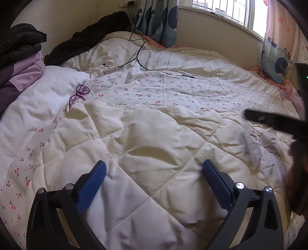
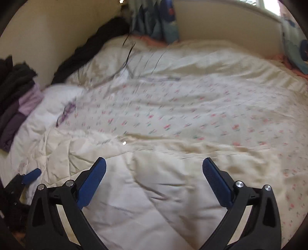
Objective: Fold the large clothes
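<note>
A large cream quilted blanket (image 1: 154, 150) lies spread on the bed, its cherry-print side (image 1: 154, 90) showing beyond the folded-over part. My left gripper (image 1: 154, 169) is open and empty just above the cream part. My right gripper (image 2: 154, 167) is open and empty over the same blanket (image 2: 163, 192); this view is motion-blurred. The right gripper's black finger shows at the right edge of the left wrist view (image 1: 269, 119). The left gripper's blue fingertip shows at the lower left of the right wrist view (image 2: 31, 175).
Purple glasses (image 1: 79, 94) lie on the blanket near a white pillow (image 1: 44, 92). A black cable (image 1: 138, 55) runs across the bed. Dark and lilac clothes (image 1: 21, 55) are piled at the left. A black garment (image 1: 86, 38), curtains (image 1: 159, 21) and window (image 1: 227, 9) are behind.
</note>
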`<state>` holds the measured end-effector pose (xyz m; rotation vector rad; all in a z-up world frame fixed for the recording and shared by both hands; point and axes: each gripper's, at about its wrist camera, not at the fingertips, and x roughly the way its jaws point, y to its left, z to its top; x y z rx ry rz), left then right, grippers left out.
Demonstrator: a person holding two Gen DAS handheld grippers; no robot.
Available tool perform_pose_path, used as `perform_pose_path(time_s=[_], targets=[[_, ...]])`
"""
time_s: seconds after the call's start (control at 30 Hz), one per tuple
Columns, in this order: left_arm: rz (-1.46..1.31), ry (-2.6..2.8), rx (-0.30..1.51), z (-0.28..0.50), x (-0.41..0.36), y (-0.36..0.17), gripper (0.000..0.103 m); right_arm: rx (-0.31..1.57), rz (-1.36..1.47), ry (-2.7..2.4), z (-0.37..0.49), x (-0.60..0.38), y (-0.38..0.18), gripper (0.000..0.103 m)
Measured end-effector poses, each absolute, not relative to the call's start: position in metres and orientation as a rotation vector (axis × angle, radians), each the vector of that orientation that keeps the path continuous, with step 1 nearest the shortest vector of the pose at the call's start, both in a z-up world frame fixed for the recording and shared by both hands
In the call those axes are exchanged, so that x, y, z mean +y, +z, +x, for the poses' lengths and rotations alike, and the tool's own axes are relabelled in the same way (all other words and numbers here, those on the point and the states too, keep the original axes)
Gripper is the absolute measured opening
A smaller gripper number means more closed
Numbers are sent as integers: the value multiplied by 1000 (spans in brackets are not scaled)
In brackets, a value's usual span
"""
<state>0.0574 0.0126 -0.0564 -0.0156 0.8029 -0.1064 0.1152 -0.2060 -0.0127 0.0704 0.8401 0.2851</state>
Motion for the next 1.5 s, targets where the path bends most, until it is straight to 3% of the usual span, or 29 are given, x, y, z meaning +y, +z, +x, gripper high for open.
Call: perform_pose_path(time_s=[0.1, 1.3, 1.5], targets=[[-5, -107, 794, 56, 11, -56, 96, 966, -20, 276, 134, -177, -68, 97], [13, -135, 769, 51, 7, -59, 96, 868, 115, 341, 120, -199, -64, 97], [-6, -144, 784, 53, 8, -62, 96, 972, 199, 422, 130, -212, -58, 97]])
